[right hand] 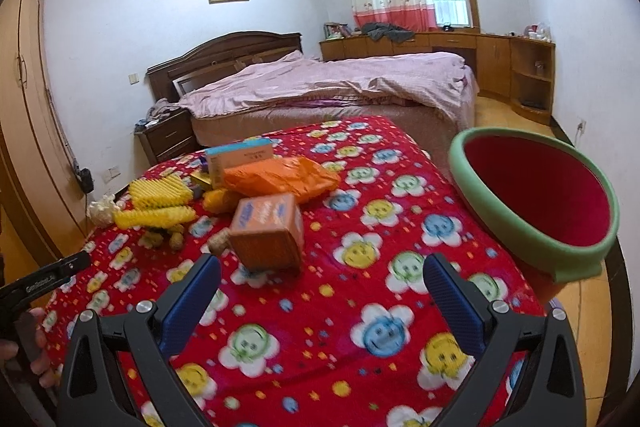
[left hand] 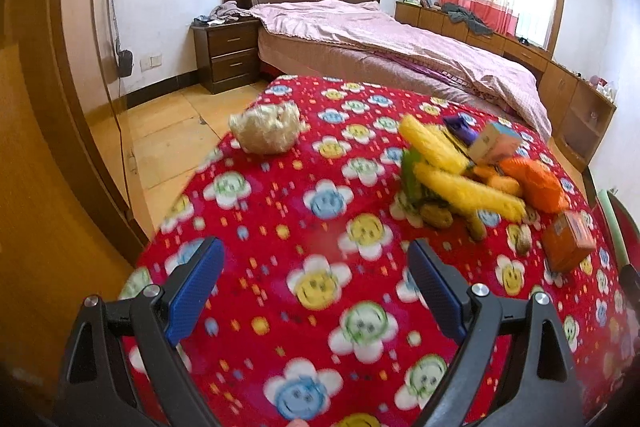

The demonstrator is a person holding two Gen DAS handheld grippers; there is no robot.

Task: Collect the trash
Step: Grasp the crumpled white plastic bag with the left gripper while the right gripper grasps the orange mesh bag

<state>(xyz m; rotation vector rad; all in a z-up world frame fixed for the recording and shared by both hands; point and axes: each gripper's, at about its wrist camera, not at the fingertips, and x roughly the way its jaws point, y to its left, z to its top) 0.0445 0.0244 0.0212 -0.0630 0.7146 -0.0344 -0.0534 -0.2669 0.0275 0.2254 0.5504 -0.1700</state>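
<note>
Both tools, the left tool (left hand: pixel 314 287) and the right tool (right hand: pixel 320 293), gape wide and empty above the red flowered bench (right hand: pixel 328 355). Just beyond the right tool stands an orange box (right hand: pixel 267 227); behind the box lie an orange packet (right hand: pixel 280 179) and yellow wrappers (right hand: pixel 160 201). Right of the box sits a green-rimmed red bin (right hand: pixel 536 193).

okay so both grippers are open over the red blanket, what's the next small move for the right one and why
Probably ease the right hand-held gripper forward onto the orange box. It is open and empty, the box lies just ahead between its fingers, and the green-rimmed bin waits at its right.
</note>
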